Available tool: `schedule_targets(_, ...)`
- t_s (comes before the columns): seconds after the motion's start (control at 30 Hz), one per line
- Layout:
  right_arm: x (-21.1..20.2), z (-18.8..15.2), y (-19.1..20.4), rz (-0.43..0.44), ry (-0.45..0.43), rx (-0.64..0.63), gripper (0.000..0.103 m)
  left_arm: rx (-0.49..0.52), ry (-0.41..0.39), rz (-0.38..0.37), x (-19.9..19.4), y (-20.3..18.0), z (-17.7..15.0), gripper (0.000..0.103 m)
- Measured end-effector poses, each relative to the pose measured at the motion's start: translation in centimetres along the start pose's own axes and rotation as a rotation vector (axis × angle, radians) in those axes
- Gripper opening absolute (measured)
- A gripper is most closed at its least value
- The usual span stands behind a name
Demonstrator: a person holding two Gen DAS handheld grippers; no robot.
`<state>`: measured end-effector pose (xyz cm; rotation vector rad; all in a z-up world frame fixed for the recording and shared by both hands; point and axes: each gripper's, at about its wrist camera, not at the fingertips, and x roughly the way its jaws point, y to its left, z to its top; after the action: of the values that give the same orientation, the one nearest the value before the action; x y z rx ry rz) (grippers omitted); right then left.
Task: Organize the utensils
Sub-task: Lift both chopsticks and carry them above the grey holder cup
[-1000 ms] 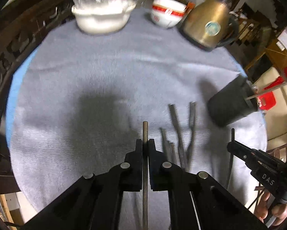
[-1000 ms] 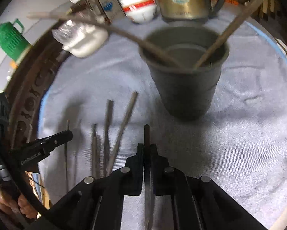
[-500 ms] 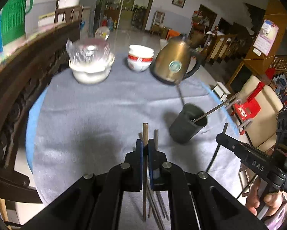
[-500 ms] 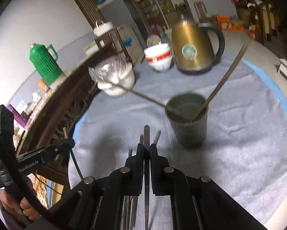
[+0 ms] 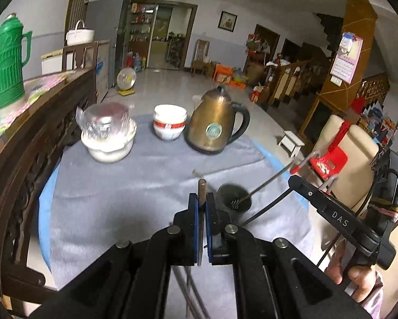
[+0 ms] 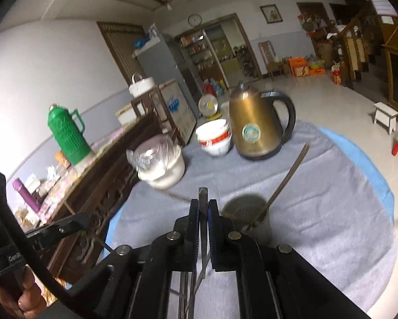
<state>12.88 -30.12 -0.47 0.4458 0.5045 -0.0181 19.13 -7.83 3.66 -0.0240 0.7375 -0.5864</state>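
Now each gripper, left gripper point(image 5: 202, 199) and right gripper point(image 6: 203, 207), clenches a chopstick point(image 5: 201, 188) raised above the cloth; the holder cup point(image 5: 233, 202) sits at two o'clock; next, tip each in

Kettle point(image 5: 217, 125) stood at far side of cloth-covered table point(image 5: 124, 194); stacked bowls point(image 5: 169, 125) left of kettle, wrapped bowl point(image 5: 108, 135) further left. Utensil cup point(image 5: 233, 203) sat nearer, right of centre, utensils in it. Thermos point(image 5: 7, 61) on sideboard, far left.
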Motion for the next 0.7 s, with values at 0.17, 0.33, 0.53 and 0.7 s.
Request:
schedule_targets(0.17, -1.1, 2.7, -0.4, -0.029, -0.081, 0.006, 0.006, -0.004, -0.059, -0.017, -0.4, -1.4, 2.8, 0.005)
schedule_targets(0.33, -1.9, 5.0, -1.4, -0.051, -0.135, 0.034, 0.006, -0.011, -0.100, -0.033, -0.1, -2.9, 5.2, 0.005)
schedule_targets(0.53, -2.5, 6.6, -2.4, -0.081, -0.182, 0.050, 0.006, -0.030, -0.129, -0.039, 1.3, -3.9, 6.9, 0.005)
schedule_targets(0.7, -2.7, 7.1, -3.4, -0.103, -0.201, 0.058, 0.006, -0.043, -0.131, -0.040, 3.0, -4.5, 7.3, 0.005)
